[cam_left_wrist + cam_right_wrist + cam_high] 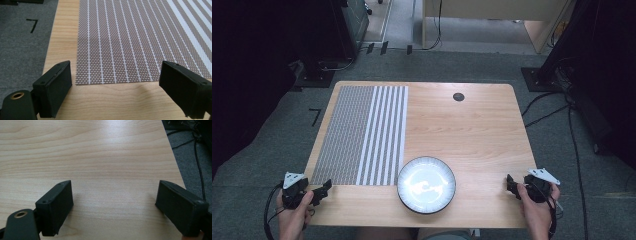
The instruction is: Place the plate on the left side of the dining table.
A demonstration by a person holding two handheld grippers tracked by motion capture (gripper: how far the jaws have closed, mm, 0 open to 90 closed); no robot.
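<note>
white plate (426, 184) w/ dark rim sat at near edge of tabletop (472, 130), centre, touching the striped placemat (362, 132) on its left. left gripper (323, 190) and right gripper (511, 184) rested at the near corners, both w/ jaws spread, empty. plate lay between them, about equally near each.

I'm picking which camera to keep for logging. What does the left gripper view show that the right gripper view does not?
Left gripper view alone: the striped woven placemat lying flat on the table, its near edge just beyond the open jaws of the left gripper, and a black mark on the grey carpet. Right gripper view alone: bare wood ahead of the right gripper, jaws also open, and black cables on the carpet past the table's edge. Both share: the wooden table, grey carpet and two black jaws holding nothing.
</note>
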